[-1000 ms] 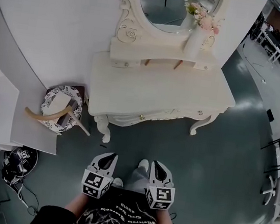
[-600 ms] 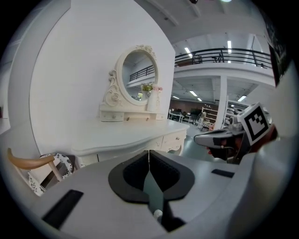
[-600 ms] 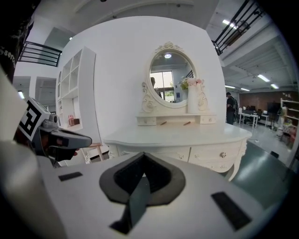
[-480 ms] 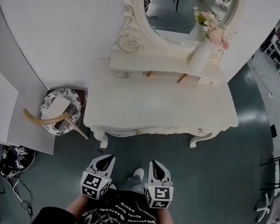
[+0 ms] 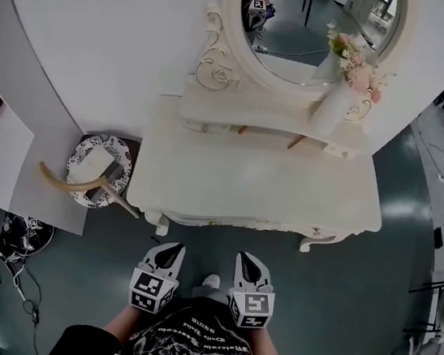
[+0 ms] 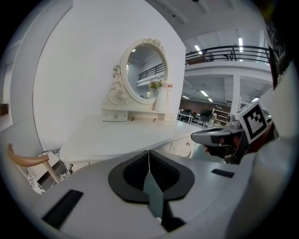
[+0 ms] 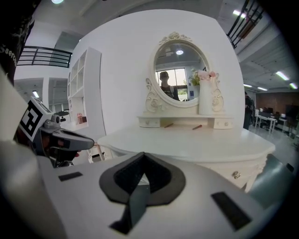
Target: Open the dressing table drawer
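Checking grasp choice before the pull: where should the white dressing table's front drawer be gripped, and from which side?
Probably the small brass-coloured knob on the white drawer front: it alone sticks out under the overhanging white tabletop. Come level from the table's front, jaws either side of it.

drawer front (image 7: pixel 243 169) of dressing table (image 5: pixel 258 182) hidden under its overhanging top in head view, mirror (image 5: pixel 308 29) top cut by frame edge, two thin sticks (image 5: pixel 297 141) on shelf (image 5: pixel 215 111) unidentifiable

I count one dressing table (image 5: pixel 262 186), one oval mirror (image 5: pixel 317 26), one flower vase (image 5: pixel 336 108), one chair (image 5: pixel 64 183), and two grippers: left gripper (image 5: pixel 168 249), right gripper (image 5: pixel 244 258).
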`<state>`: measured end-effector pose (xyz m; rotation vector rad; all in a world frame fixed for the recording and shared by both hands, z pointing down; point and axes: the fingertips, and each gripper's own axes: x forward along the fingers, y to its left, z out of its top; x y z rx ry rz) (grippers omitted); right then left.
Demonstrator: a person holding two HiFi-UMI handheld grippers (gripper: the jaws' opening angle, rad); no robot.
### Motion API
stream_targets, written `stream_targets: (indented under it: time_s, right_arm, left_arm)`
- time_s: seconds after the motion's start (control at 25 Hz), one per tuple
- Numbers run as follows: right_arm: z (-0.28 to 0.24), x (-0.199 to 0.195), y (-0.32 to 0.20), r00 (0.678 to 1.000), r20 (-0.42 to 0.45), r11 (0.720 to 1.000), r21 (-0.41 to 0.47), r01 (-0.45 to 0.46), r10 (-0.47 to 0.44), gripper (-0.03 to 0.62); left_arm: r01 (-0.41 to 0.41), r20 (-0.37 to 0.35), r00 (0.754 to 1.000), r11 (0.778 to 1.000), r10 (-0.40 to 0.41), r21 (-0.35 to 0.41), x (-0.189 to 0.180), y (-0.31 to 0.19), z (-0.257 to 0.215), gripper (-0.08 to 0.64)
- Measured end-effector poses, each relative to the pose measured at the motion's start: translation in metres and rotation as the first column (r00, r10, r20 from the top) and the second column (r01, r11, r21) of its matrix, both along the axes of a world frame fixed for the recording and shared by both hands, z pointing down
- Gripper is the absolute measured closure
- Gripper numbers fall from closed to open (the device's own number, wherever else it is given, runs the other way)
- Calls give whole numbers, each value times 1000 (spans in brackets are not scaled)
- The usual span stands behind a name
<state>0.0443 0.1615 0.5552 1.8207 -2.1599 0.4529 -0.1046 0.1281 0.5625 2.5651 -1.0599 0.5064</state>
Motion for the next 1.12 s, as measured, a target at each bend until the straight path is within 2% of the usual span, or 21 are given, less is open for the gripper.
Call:
stream_targets:
  time_s: [0.2,0.44,0.72,1.12]
  right_arm:
    - [-2,18,-18,999,4,999,7,47,-47,583]
    - [-3,37,-30,995,6,995,11,95,-95,583]
    - [-2,53,-34,995,-8,995,13,98,-98,583]
    - [-4,69,-37,997,-14,997,3,79,-79,583]
  left_arm:
    - [66,-12,998,998,-66,-7,16,-15,0,541]
    - [107,-8,994,994,-107,-6,37,-21,0,541]
    - [139,-43,989,990,-140,-23,52,-30,3,541]
    - [96,-68,993,995,-97,-29,80,-37,2,541]
